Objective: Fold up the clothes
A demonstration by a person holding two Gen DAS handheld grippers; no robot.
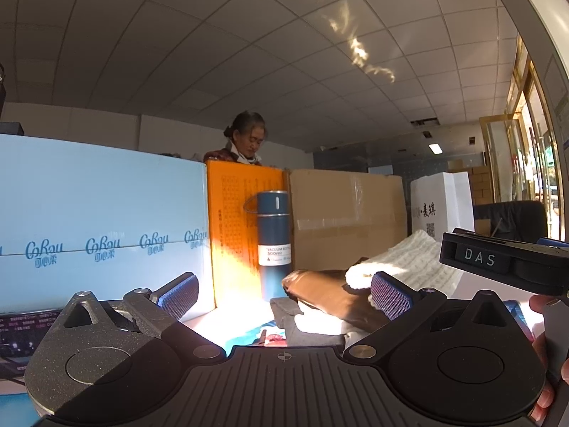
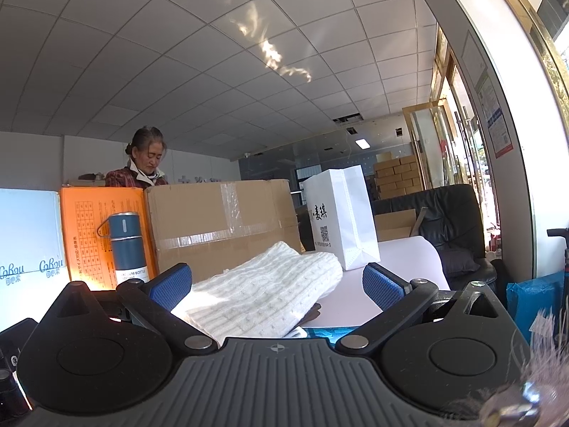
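Both tools hang above the clothes with nothing gripped, so the step in hand looks like an approach or a pause between folds. The left hand-held gripper [image 1: 284, 293] has its blue pads spread wide, and so does the right hand-held gripper [image 2: 277, 284]. The white knitted sweater [image 2: 263, 295] lies on the desk [image 2: 398, 259] in front of the taped cardboard box [image 2: 220, 220], draped over a brown garment [image 1: 327, 297] and some grey cloth [image 1: 288, 315]; the heap sits just right of the blue vacuum bottle [image 1: 273, 245]. The next move, I judge, calls for lowering one set of jaws onto a sweater edge and closing there, taking only the top layer.

As for containers, the cardboard box is sealed, the bottle capped, and the white paper bag [image 2: 341, 213] right of the box stands upright; nothing shows inside any of them.
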